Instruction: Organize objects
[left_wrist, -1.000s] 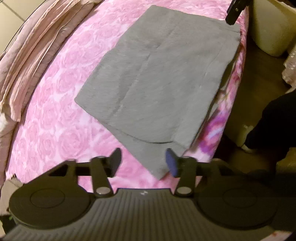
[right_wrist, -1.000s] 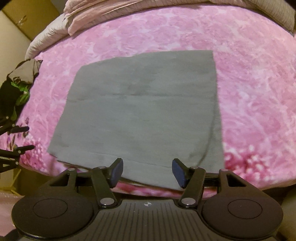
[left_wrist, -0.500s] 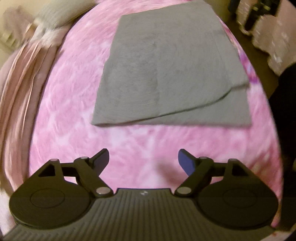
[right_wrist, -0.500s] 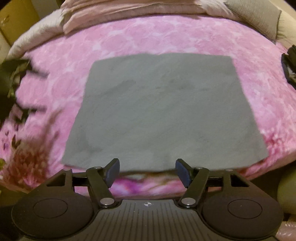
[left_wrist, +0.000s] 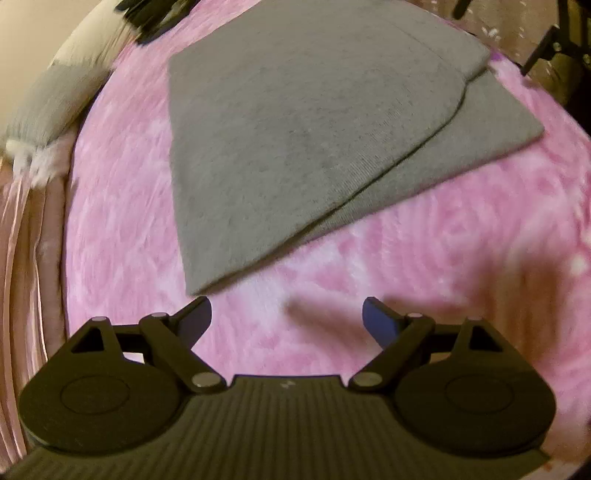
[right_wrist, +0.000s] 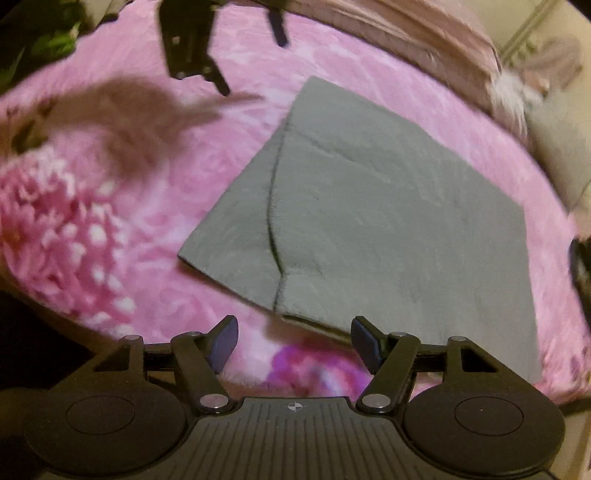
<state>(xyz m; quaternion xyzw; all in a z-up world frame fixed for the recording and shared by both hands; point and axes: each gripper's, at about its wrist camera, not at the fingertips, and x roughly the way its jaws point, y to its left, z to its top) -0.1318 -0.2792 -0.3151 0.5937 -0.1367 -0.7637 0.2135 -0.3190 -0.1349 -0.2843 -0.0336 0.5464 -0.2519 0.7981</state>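
Note:
A grey cloth (left_wrist: 295, 129), folded with one layer lying askew over the other, is spread flat on a pink flowered blanket (left_wrist: 424, 280). My left gripper (left_wrist: 286, 317) hovers over bare blanket just short of the cloth's near corner; its jaws are opening and nothing is between them. In the right wrist view the same cloth (right_wrist: 388, 221) fills the middle. My right gripper (right_wrist: 293, 339) stands open just in front of the cloth's near folded corner, with nothing between its fingers. The left gripper (right_wrist: 253, 65) shows as a blurred black shape at the top of that view.
A grey and white pillow (left_wrist: 48, 99) and a pale pink satin cover (left_wrist: 22, 258) border the blanket on the left. Bunched pink bedding (right_wrist: 406, 37) and a beige cushion (right_wrist: 554, 155) lie beyond the cloth. The bed's edge drops into darkness at lower left (right_wrist: 29, 332).
Both views have swung across the bed. The left jaws have spread wider and now sit near a corner of the cloth. The right gripper has shifted to the cloth's folded corner.

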